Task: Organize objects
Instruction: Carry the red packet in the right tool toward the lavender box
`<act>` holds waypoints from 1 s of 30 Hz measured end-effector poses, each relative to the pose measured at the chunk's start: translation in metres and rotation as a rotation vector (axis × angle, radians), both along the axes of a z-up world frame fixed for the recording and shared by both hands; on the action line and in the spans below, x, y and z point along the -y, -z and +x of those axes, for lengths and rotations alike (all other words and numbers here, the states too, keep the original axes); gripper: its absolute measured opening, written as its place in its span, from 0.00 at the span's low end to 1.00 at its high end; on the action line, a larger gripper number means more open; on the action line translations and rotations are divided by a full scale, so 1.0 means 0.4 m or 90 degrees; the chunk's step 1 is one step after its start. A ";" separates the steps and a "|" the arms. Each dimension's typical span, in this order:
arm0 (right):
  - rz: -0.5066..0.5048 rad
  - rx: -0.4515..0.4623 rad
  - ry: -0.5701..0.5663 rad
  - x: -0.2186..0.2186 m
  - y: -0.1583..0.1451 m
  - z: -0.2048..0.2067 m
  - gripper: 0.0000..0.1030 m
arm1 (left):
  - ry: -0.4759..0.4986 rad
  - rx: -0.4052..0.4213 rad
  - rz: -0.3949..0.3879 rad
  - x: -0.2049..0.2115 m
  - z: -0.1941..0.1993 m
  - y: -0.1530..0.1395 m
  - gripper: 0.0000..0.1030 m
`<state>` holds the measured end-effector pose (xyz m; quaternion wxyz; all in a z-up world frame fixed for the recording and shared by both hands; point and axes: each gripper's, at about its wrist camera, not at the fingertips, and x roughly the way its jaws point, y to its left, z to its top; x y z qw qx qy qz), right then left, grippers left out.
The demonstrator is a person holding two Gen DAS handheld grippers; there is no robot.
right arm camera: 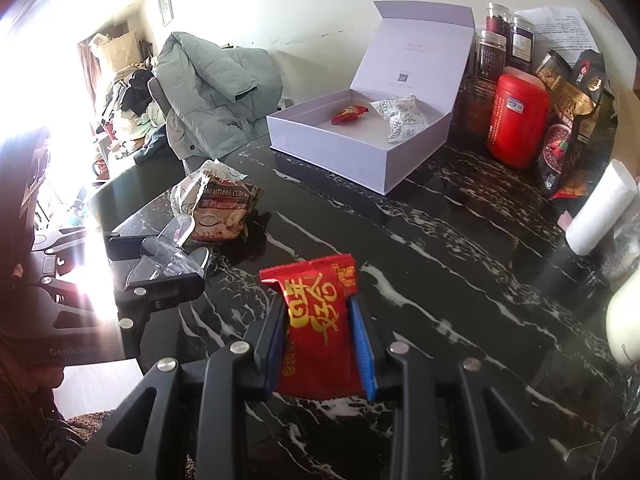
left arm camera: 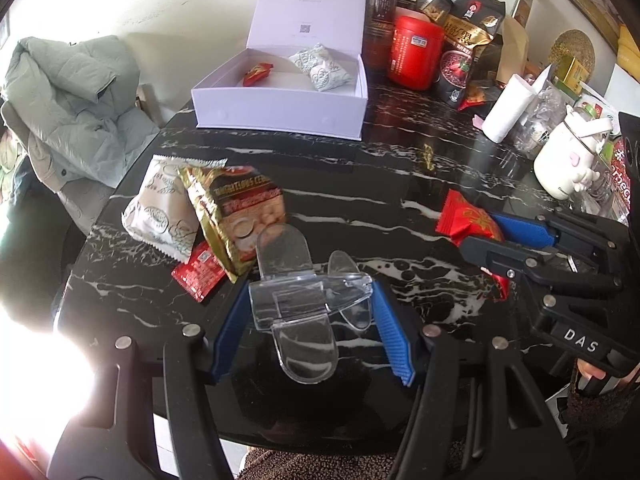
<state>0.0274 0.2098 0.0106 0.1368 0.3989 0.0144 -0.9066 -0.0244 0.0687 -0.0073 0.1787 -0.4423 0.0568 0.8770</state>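
Left gripper [left arm camera: 310, 312] pinches a clear plastic clip [left arm camera: 304, 304] above the black marble table [left arm camera: 380, 208], snack packets [left arm camera: 200, 216] just beyond. Over on the right wrist view, the right gripper [right arm camera: 320, 344] squeezes a red snack packet [right arm camera: 316, 320]; the open white box [right arm camera: 360, 148] sits well ahead.

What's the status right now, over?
Left gripper shut on clear plastic clip. Right gripper shut on red snack packet. White box open, path over the table unobstructed.
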 end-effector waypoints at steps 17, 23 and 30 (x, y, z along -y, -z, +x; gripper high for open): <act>-0.012 -0.025 0.001 -0.025 -0.049 -0.004 0.30 | 0.033 -0.023 -0.003 -0.035 -0.038 -0.050 0.57; -0.009 -0.035 -0.010 -0.025 -0.073 -0.046 0.30 | 0.028 -0.028 0.004 -0.032 -0.075 -0.068 0.57; -0.006 -0.045 -0.033 -0.016 -0.096 -0.101 0.30 | 0.024 -0.030 0.009 -0.031 -0.121 -0.082 0.57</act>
